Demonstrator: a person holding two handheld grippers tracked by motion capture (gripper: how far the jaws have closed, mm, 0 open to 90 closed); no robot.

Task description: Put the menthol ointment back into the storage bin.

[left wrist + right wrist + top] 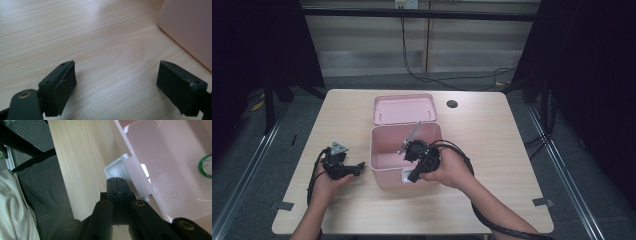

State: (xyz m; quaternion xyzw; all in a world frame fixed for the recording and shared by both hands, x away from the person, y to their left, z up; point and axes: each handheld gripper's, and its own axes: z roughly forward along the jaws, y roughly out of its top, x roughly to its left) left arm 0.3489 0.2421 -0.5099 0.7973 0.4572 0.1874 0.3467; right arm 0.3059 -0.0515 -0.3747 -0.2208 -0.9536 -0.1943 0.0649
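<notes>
I've got my right gripper (pixel 119 185), jaws pressed together and empty, at the white latch (pixel 117 167) on the open pink plastic box (pixel 384 150) mid-frame, left gripper (pixel 117 82) spread idle lower left, so I'd nudge gently.

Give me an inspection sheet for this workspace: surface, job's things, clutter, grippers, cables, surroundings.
Surface: light wood table with a dark round hole near the far edge.
Job's things: open pink box mid-table, its lid lying just behind it; a white latch on the front wall; a green-rimmed round thing inside.
Clutter: nothing seen.
Grippers: left gripper open, low over bare table left of the box; right gripper shut, empty, at the box's front wall by the latch.
Cables: black gripper cable loops off the near edge; another cable runs over the floor behind.
Surroundings: grey floor, dark curtains at the sides, panelled back wall.
</notes>
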